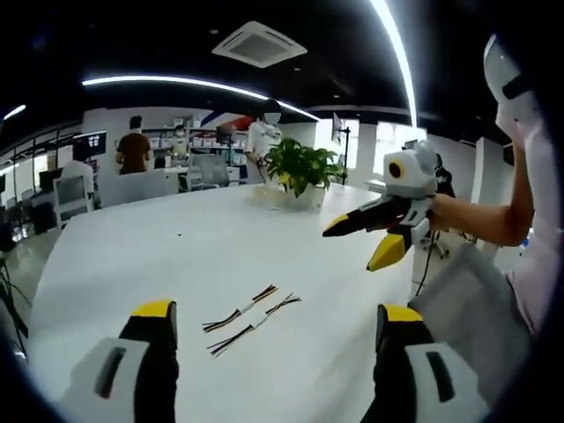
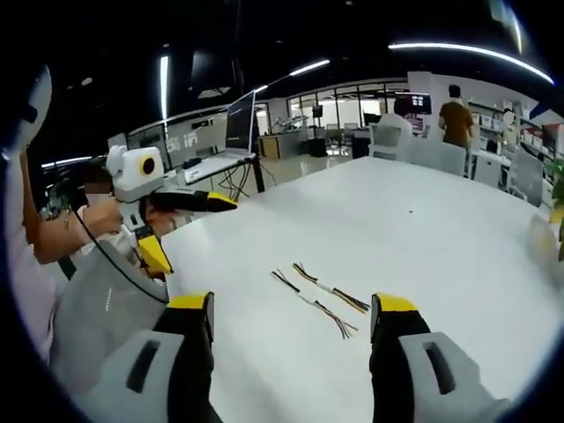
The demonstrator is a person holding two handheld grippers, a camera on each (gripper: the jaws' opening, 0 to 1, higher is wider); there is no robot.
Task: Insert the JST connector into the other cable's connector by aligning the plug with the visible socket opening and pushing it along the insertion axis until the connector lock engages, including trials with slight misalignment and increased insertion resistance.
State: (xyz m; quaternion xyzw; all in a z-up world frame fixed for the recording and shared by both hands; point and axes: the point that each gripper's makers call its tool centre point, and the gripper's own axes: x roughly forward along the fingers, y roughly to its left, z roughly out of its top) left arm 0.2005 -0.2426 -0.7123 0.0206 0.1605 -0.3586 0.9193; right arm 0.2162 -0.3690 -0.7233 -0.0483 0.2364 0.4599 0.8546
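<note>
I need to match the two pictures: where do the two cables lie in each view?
Left gripper view: the cables lie side by side on the white table, low centre.
Right gripper view: the cables lie low centre, between the jaw tips.
Shared landmark: the white table itself.

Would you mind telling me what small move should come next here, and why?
Probably lower the left tongs toward the nearer cable and close on it near its connector. Both cables, this one and the farther cable, lie loose and side by side on the white table, unmated. Both tongs are open and empty, and the right tongs hang above the same pair.
</note>
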